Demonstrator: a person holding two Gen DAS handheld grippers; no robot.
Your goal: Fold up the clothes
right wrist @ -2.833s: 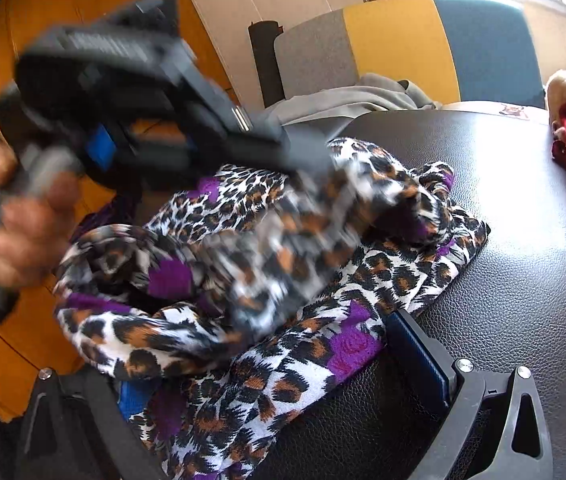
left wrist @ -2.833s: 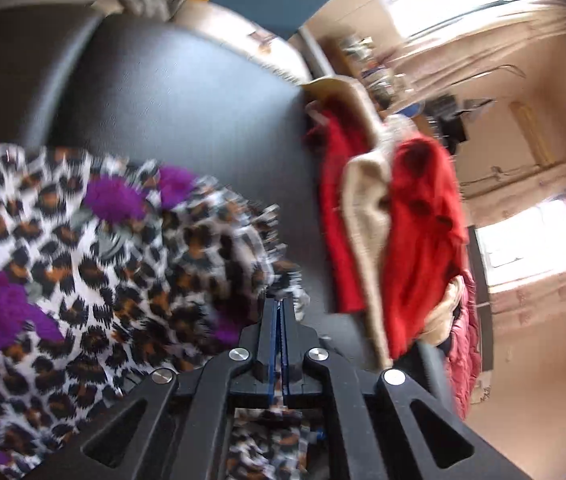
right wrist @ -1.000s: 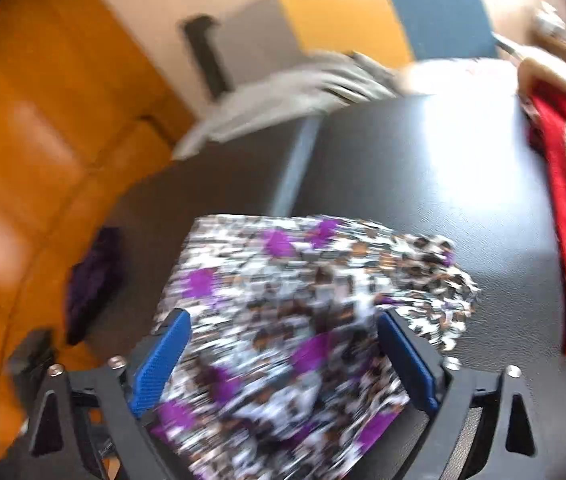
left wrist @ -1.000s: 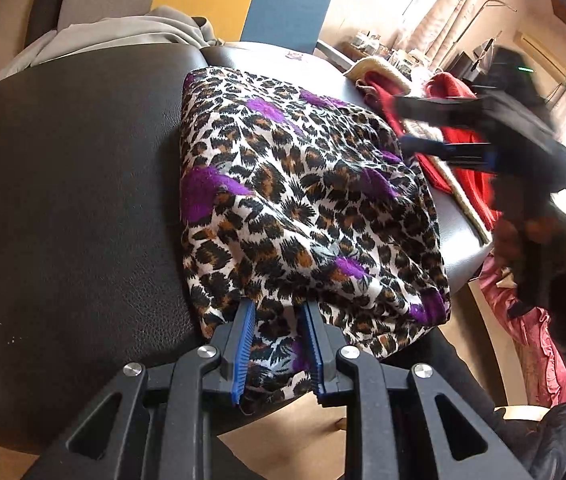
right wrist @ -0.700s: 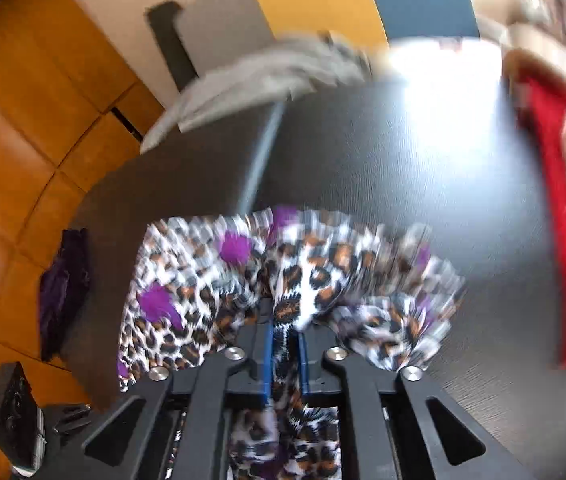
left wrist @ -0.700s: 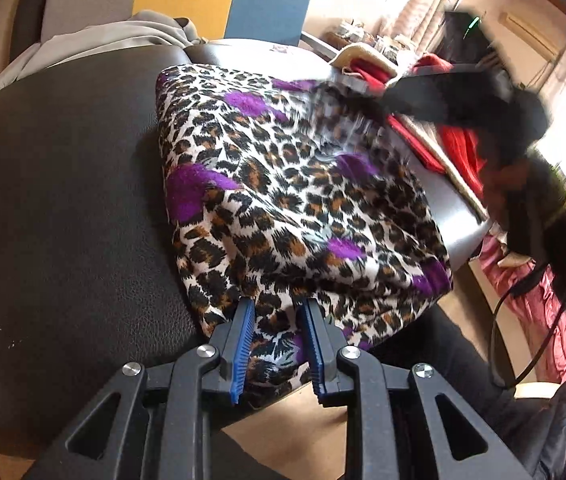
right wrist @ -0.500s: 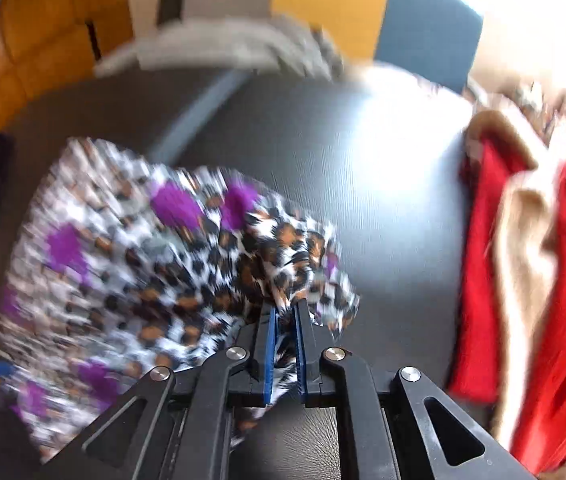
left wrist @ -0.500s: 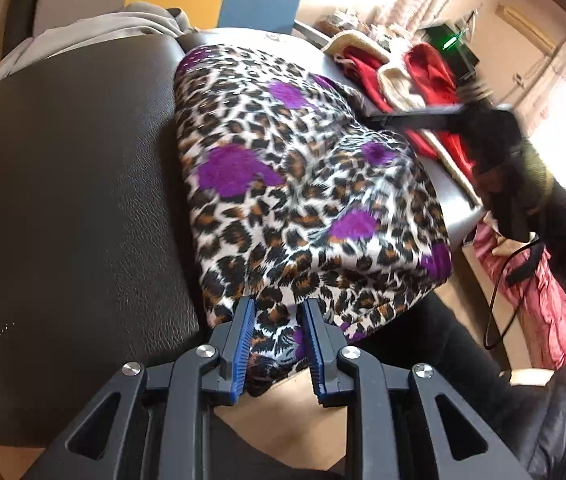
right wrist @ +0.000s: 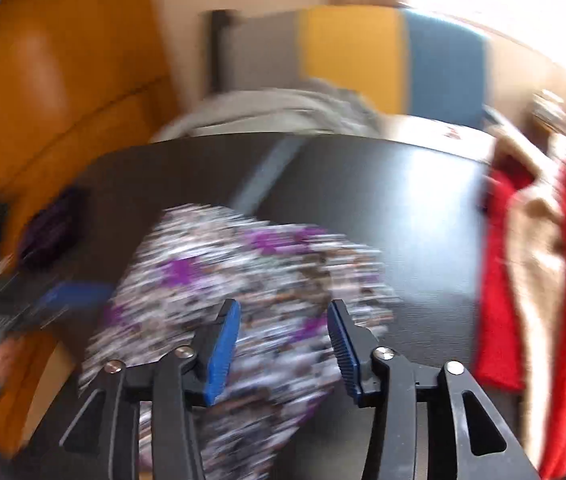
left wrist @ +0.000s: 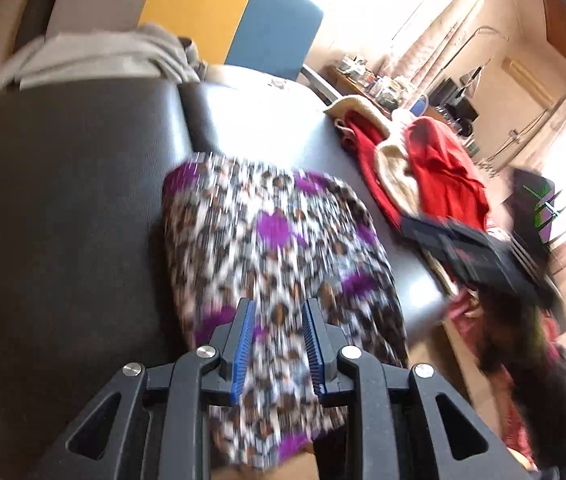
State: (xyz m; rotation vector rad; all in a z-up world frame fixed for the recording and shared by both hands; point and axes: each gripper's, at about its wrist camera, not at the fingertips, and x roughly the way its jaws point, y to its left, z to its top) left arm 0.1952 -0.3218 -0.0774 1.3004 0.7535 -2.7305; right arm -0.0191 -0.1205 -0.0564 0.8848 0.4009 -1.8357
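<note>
Cloth (left wrist: 279, 248) now lying folded on worktop (left wrist: 63, 200); my left gripper (left wrist: 277, 344) and right gripper (right wrist: 283, 336) both opening, releasing it.

looks like somebody's living room: black leather sofa (left wrist: 63, 200) with a grey-yellow-blue chair (left wrist: 219, 16) behind it, curtained windows (left wrist: 435, 12), a cluttered side table (left wrist: 367, 80), red and cream clothes (left wrist: 423, 168) dumped on the edge (orange wood panelling (right wrist: 63, 72) too)
</note>
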